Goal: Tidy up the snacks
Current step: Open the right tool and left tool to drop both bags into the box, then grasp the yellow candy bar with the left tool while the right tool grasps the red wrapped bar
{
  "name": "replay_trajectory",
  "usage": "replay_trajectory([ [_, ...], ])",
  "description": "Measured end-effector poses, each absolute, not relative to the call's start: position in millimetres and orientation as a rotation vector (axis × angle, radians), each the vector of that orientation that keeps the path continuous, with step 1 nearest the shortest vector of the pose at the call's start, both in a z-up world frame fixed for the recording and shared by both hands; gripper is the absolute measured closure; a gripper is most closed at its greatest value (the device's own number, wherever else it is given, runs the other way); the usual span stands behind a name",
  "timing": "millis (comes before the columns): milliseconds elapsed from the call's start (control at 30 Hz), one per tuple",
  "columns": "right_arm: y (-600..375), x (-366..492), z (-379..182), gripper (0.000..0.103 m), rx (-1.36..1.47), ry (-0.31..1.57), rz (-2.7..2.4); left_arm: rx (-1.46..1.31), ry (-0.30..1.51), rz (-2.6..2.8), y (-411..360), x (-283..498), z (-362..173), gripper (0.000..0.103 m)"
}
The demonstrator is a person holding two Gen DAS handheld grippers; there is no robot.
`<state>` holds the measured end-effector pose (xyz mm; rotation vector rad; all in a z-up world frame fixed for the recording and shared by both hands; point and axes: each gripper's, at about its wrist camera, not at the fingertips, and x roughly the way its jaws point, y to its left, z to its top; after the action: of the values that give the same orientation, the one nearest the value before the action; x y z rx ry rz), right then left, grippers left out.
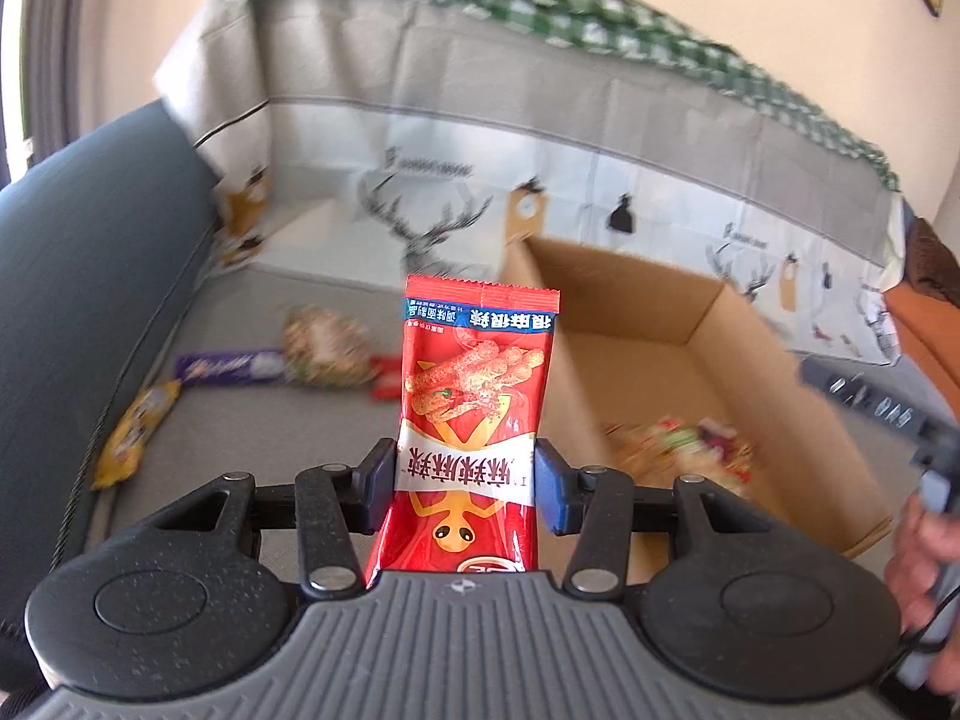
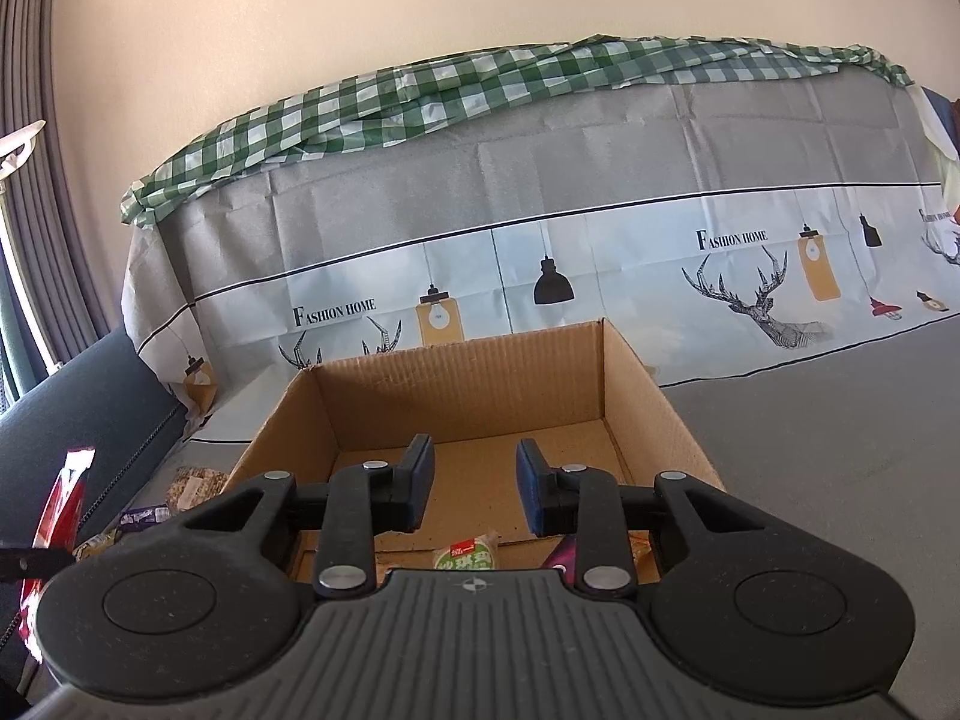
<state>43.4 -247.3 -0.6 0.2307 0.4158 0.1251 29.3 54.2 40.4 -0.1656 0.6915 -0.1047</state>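
The left gripper [image 1: 467, 483] fingers clamp a red foil snack packet [image 1: 474, 420], upright, short of the open cardboard box [image 1: 750, 324]. The right gripper [image 2: 474, 495] hovers over the box, fingers apart and empty. Some snacks lie inside; a purple bar [image 1: 231, 367], a yellow packet [image 1: 135, 432] and a speckled bag [image 1: 327, 345] remain on the grey sofa seat [image 1: 252, 312].

The cardboard box [image 2: 480, 396] stands open on top with its far floor bare, snacks [image 2: 468, 555] crowding only its near end, while loose packets [image 1: 240, 366] litter the cushion left of it.

Right hand-held gripper [image 2: 474, 489] parted and empty, over cardboard box [image 2: 648, 396], green snack packet [image 2: 467, 555] inside
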Motion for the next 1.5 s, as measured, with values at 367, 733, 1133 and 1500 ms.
replay_trajectory([
  [367, -251, 40, 0, 0.033, 0.242, 0.4, 0.072, -0.136, 0.535, -0.321, -41, 51, 105, 0.018],
  [733, -255, 40, 0, 0.029, 0.254, 0.402, 0.05, -0.12, 0.631, -0.183, 41, 17, 26, 0.077],
  [1133, -245, 47, -1, 0.028, 0.229, 0.439, 0.018, 0.05, 0.677, 0.138, 168, 49, 2, 0.076],
  [1500, -234, 52, -3, 0.026, 0.19, 0.477, 0.006, -0.006, 0.89, 0.333, 198, 97, -34, 0.076],
])
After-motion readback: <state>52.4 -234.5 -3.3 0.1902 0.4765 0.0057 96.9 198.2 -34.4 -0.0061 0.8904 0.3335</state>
